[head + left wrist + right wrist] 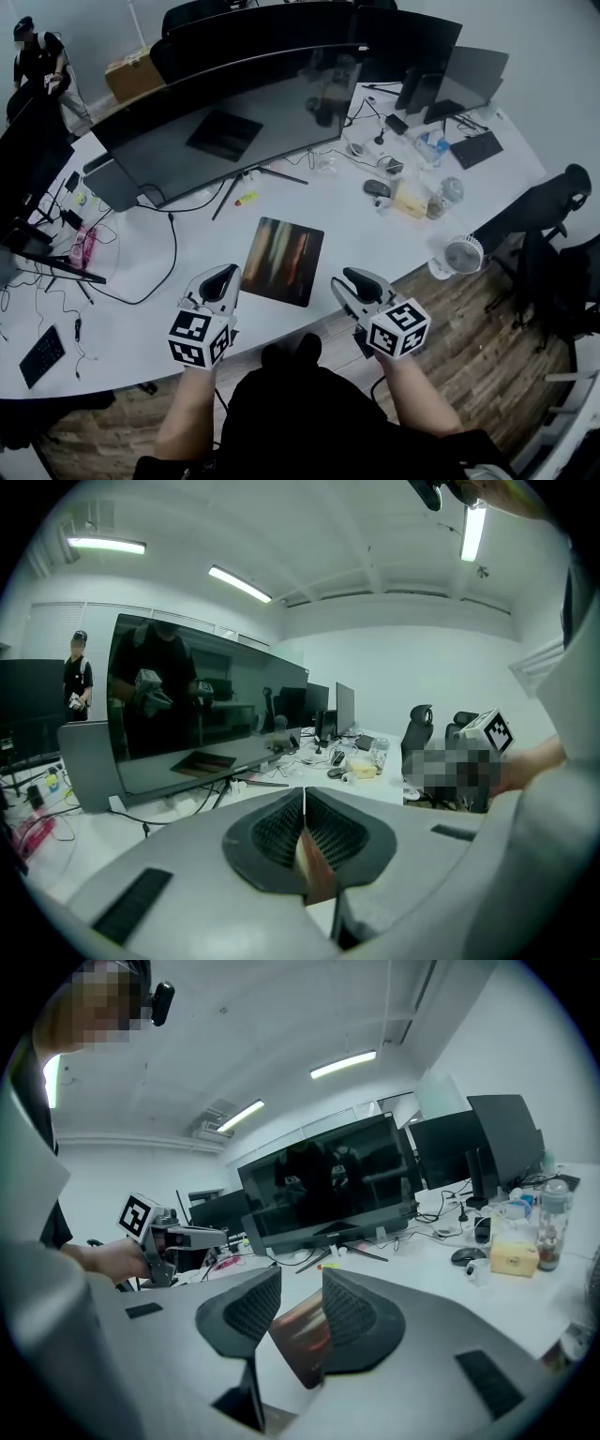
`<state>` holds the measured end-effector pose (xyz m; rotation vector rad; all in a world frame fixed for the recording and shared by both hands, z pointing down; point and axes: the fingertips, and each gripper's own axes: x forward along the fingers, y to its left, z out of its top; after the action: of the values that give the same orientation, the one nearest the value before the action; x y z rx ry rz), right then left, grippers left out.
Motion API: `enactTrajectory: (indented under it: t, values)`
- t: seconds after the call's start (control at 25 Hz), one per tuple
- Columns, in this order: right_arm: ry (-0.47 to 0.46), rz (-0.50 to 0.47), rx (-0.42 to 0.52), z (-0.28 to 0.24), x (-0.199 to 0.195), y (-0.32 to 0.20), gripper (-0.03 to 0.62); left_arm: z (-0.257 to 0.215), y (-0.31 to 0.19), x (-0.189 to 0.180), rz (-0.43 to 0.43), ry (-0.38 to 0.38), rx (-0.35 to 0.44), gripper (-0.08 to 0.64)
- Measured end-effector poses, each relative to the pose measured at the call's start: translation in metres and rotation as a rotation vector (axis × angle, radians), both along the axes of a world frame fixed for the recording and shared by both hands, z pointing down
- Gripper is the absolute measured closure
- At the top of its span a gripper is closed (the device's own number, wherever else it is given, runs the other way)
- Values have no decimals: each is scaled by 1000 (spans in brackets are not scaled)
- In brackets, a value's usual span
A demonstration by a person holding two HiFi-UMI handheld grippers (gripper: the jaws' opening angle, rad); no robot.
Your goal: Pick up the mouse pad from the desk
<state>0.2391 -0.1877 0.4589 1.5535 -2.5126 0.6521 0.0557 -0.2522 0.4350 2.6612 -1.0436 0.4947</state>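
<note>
Just off the mouse pad's near right corner, the right gripper (300, 1283) has its jaws a narrow way apart, with nothing pressed between the pads; only a slice of the pad shows through the gap. Off the pad's near left corner, the left gripper (303, 803) has its jaws closed tip to tip on nothing. The mouse pad (283, 260) itself lies flat on the white desk (131, 323), between the two grippers and a little beyond them.

The likeliest trouble is the pad's thinness. It sits flush with the desk, so a jaw coming in low may ride over its edge or shove it along rather than get under it. A shove would send it away from the person, toward the monitor stand legs (262, 173) and the black cable (161, 272) that lie beyond the pad. The left gripper cannot take hold at all until its jaws part. Lifted by a single corner, the pad would probably droop and could slip out.

From above, neither gripper's height over the desk can be judged, nor whether either tip touches the pad. In both gripper views the jaw bodies cover most of the pad, and its near edge is hidden. Its print reads only as blurred streaks.
</note>
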Motion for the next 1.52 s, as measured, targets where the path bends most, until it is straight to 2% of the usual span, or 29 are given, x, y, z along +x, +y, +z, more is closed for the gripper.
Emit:
enactTrajectory:
  t: [0.32,0.4,0.64,1.12,1.32,1.52]
  values:
    - [60,-55,-68,15,-53,-4,395,6,2,-38,-16,41,-11,546]
    - [89,-65,-73,18,-66,-4,363,7,6,-44,-10,55,-9,546]
    - [182,-121,-130,43,-102,-9,322,12,13,-68,-25,89,-15,546]
    - [236,-287,-227,99,-136,-44,304,50,-3,-88,-116,59,-86,546]
    - [299,-384,-277,137,-146,-56,296,74,-14,-93,-134,40,-131,546]
    - [348,-438,-323,170,-143,-69,284,96,-26,-97,-162,35,-178,546]
